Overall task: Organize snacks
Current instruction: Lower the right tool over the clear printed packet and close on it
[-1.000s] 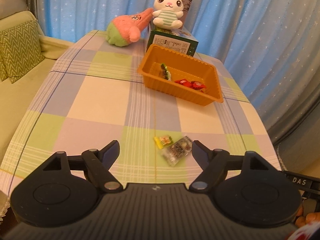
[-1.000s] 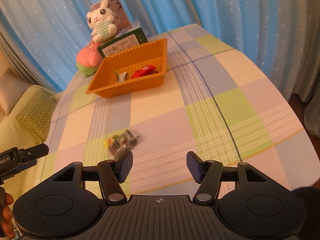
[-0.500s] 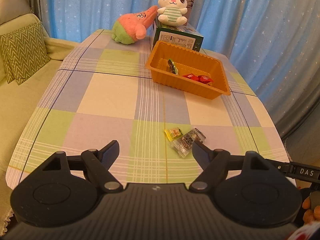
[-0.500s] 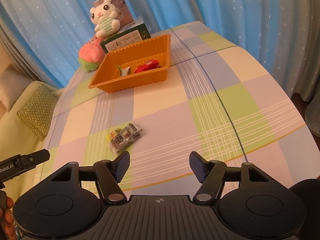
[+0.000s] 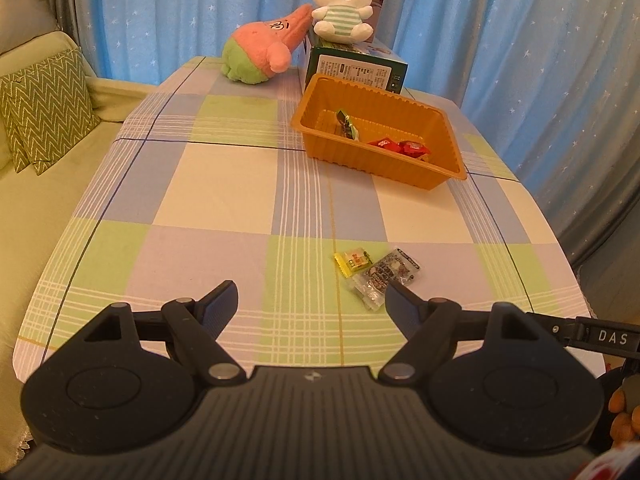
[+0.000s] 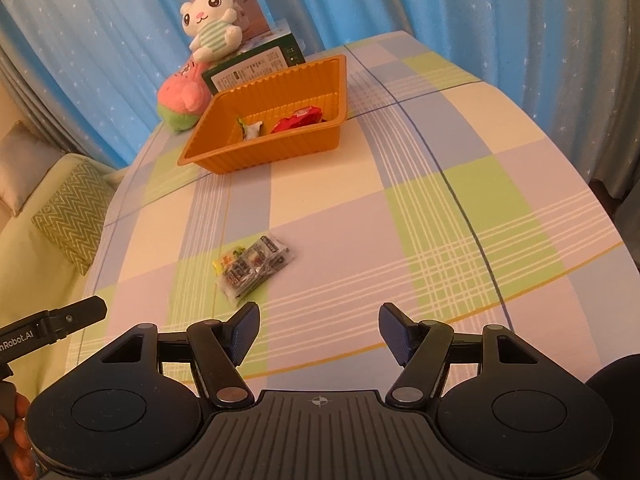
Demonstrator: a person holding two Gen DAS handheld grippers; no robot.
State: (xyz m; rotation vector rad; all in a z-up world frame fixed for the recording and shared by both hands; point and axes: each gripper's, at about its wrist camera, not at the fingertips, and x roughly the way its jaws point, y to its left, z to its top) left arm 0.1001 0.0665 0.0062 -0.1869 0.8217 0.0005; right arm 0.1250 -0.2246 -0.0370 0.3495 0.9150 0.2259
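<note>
Snacks are lying in two places on the checked tablecloth [image 5: 224,200]: a yellow packet [image 5: 353,259] and a clear packet [image 5: 384,276], touching each other, near the front edge, and a green packet [image 5: 347,125] and red packets [image 5: 398,146] inside the orange tray [image 5: 376,164] farther back. Left gripper [image 5: 310,300] is hovering with jaws apart and nothing between them, its right finger just beside the clear packet. Right gripper [image 6: 318,328] is likewise gaping, holding nothing
</note>
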